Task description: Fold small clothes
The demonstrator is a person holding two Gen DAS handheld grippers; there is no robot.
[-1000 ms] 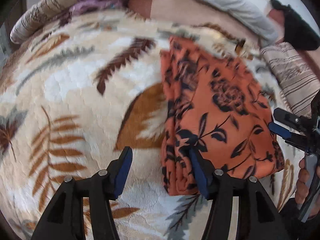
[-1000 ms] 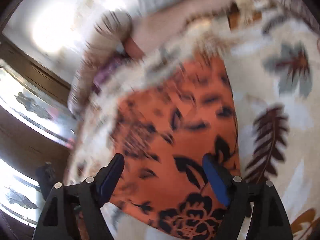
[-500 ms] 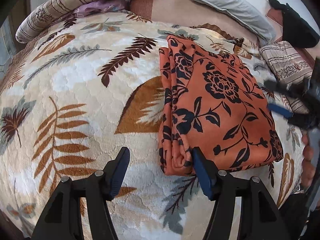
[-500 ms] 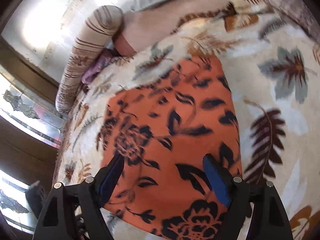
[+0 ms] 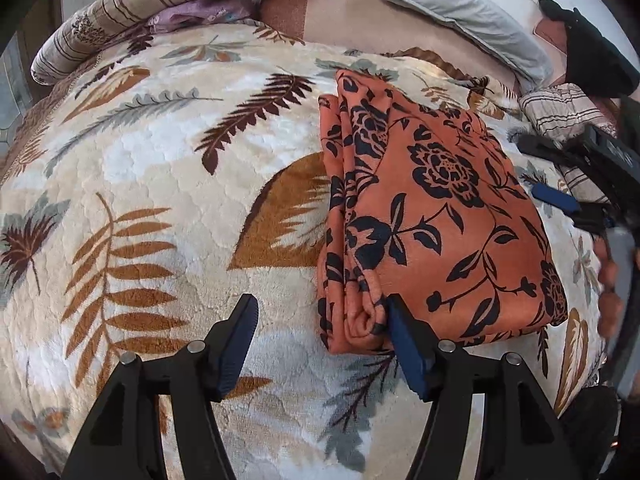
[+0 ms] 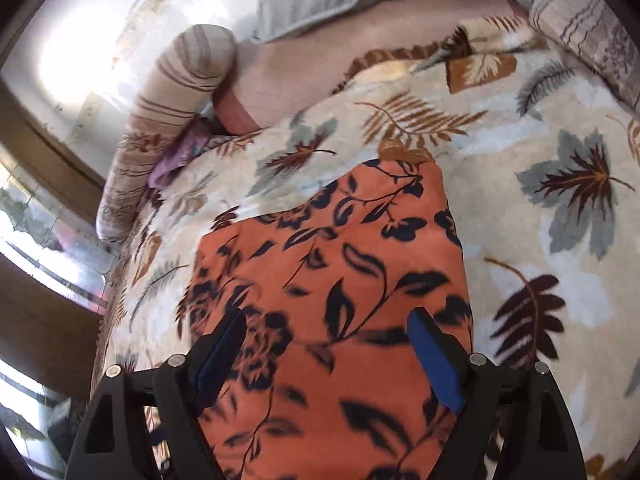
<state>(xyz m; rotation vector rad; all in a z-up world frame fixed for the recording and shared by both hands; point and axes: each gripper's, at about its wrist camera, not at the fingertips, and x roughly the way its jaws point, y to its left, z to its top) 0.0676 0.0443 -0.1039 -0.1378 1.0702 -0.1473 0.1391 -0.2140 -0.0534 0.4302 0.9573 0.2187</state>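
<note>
Folded into a thick oblong, the orange floral garment point(image 5: 440, 216) lying right of centre in the left wrist view, flat on the leaf-print blanket point(image 5: 160, 184). By the look of it, folding largely done: several layers stacked along the left edge, top face smooth, corners roughly square. Possibly left, as a judgement only: a last tidy of the rolled lower-left corner, or setting the bundle aside.

Low in the same frame, the left gripper point(image 5: 320, 344), fingers spread, jaws having just been opening; nothing clamped between them, only bare blanket in the gap, the right-hand blue pad point(image 5: 404, 352) just against the garment's lower-left corner. At the right edge, the right gripper point(image 5: 552, 176) held by a hand point(image 5: 610, 280), fingers apart, poised beside the cloth's right side and clear of it.

From the right wrist view, the same garment point(image 6: 360, 280) filling lower centre, seen along its length, somewhat blurred at the bottom. Right gripper point(image 6: 328, 344) spread wide above the cloth, pinching nothing.

Shown only in the left view: the layered fold edge, the hand, a dark object point(image 5: 592, 64) at upper right. Shown only in the right view: a glazed, framed surface point(image 6: 44, 240) down the left side. Common to both: the striped bolster point(image 5: 168, 4), the grey pillow point(image 5: 460, 12) and a scrap of purple cloth point(image 6: 176, 156).
</note>
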